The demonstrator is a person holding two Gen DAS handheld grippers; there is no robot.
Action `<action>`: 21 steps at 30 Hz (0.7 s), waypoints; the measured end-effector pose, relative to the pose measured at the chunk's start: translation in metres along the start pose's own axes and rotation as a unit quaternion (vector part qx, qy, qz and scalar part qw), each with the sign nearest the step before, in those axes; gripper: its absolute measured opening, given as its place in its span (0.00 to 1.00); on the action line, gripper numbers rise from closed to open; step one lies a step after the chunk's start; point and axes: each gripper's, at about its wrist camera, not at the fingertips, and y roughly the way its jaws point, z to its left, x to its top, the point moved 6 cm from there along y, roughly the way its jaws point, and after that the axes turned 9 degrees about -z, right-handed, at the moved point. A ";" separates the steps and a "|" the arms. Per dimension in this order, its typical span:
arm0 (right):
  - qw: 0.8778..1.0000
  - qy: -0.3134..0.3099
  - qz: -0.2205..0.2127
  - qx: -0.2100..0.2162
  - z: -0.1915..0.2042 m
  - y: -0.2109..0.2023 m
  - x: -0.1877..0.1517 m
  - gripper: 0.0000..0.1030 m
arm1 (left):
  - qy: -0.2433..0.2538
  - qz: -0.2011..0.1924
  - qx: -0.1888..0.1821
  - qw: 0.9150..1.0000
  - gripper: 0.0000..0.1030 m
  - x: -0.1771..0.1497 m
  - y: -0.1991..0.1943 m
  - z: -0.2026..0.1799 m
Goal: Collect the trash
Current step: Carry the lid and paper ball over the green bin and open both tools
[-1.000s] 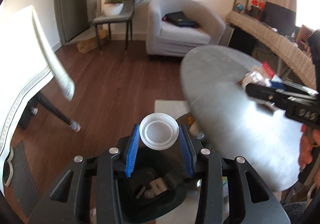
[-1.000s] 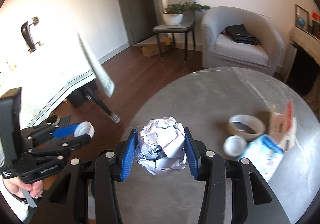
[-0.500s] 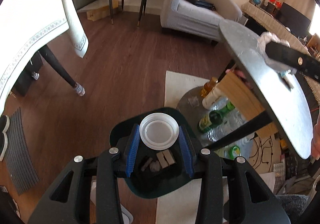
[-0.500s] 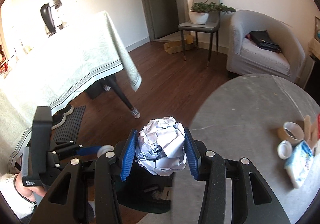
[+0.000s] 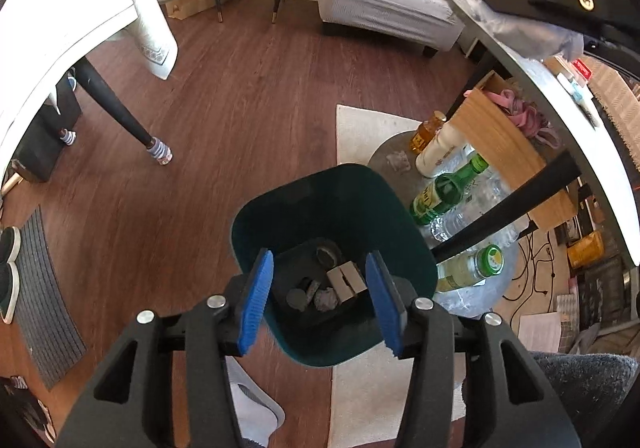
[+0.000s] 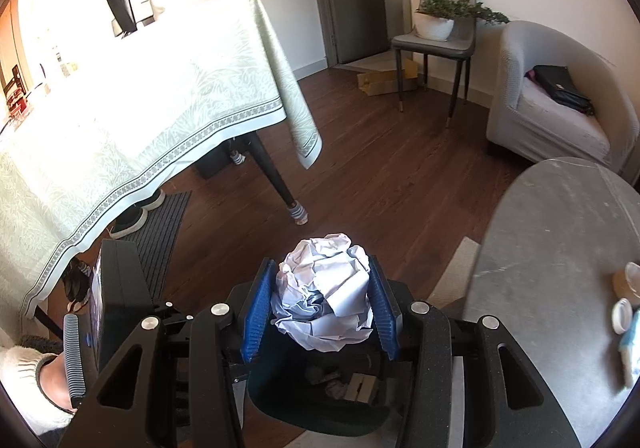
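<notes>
A dark green trash bin (image 5: 332, 204) stands on the floor beside the round grey table (image 6: 560, 248). My left gripper (image 5: 320, 300) is open and empty right above the bin's mouth. Inside lie several scraps and a small cardboard piece (image 5: 346, 280). My right gripper (image 6: 320, 308) is shut on a crumpled white paper ball (image 6: 326, 292) and holds it above the bin (image 6: 320, 408). That gripper with the paper also shows at the top right of the left wrist view (image 5: 532, 4).
Bottles (image 5: 448, 192) stand on a low round tray right of the bin. A cup, a white lid (image 6: 622, 320) and a packet lie on the round table. A cloth-covered table (image 6: 140, 120), a chair (image 6: 436, 40) and an armchair (image 6: 552, 104) stand around.
My left gripper has opened and the white lid it held is gone from between its fingers. Both grippers moved from the table to over the bin; the right still holds the paper ball.
</notes>
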 end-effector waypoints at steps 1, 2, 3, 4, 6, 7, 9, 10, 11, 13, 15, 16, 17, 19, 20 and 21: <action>1.000 -0.001 0.003 0.001 0.002 0.004 -0.001 0.45 | -0.002 0.000 0.000 1.000 0.51 0.000 0.000 0.003; 1.000 -0.002 0.006 0.002 0.003 0.006 0.000 0.45 | -0.003 -0.002 0.002 1.000 0.51 0.000 -0.001 0.007; 1.000 -0.003 0.010 0.002 0.005 0.011 -0.001 0.45 | -0.005 -0.004 0.004 1.000 0.51 0.000 -0.003 0.011; 1.000 -0.003 0.012 0.003 0.007 0.014 -0.001 0.45 | -0.007 -0.006 0.005 1.000 0.51 0.001 -0.004 0.014; 1.000 -0.004 0.017 0.004 0.010 0.019 -0.003 0.45 | -0.012 -0.009 0.006 1.000 0.52 0.001 -0.006 0.019; 1.000 -0.004 0.021 0.003 0.011 0.022 -0.004 0.45 | -0.013 -0.012 0.007 1.000 0.52 0.002 -0.009 0.022; 1.000 -0.005 0.026 0.003 0.014 0.028 -0.005 0.45 | -0.015 -0.017 0.008 1.000 0.52 0.002 -0.011 0.027; 1.000 -0.006 0.028 0.003 0.016 0.032 -0.006 0.45 | -0.017 -0.019 0.009 1.000 0.52 0.003 -0.013 0.030; 1.000 -0.007 0.030 0.004 0.017 0.034 -0.007 0.45 | -0.019 -0.021 0.009 1.000 0.51 0.003 -0.015 0.032; 0.999 -0.010 0.035 0.005 0.021 0.039 -0.009 0.45 | -0.022 -0.025 0.008 0.999 0.50 0.005 -0.018 0.036; 0.999 -0.012 0.039 0.006 0.025 0.044 -0.010 0.45 | -0.025 -0.030 0.008 0.999 0.49 0.007 -0.023 0.040; 0.999 -0.013 0.040 0.007 0.026 0.046 -0.011 0.45 | -0.027 -0.033 0.008 0.999 0.49 0.008 -0.025 0.042; 0.999 -0.014 0.041 0.007 0.026 0.047 -0.011 0.45 | -0.027 -0.035 0.008 0.999 0.48 0.008 -0.027 0.044; 0.999 -0.016 0.046 0.008 0.029 0.052 -0.013 0.45 | -0.029 -0.039 0.009 0.999 0.44 0.009 -0.030 0.047; 0.999 -0.017 0.050 0.007 0.030 0.054 -0.015 0.45 | -0.029 -0.041 0.011 0.999 0.41 0.010 -0.031 0.049; 0.998 -0.017 0.053 0.007 0.029 0.056 -0.017 0.45 | -0.030 -0.044 0.011 0.999 0.41 0.011 -0.033 0.050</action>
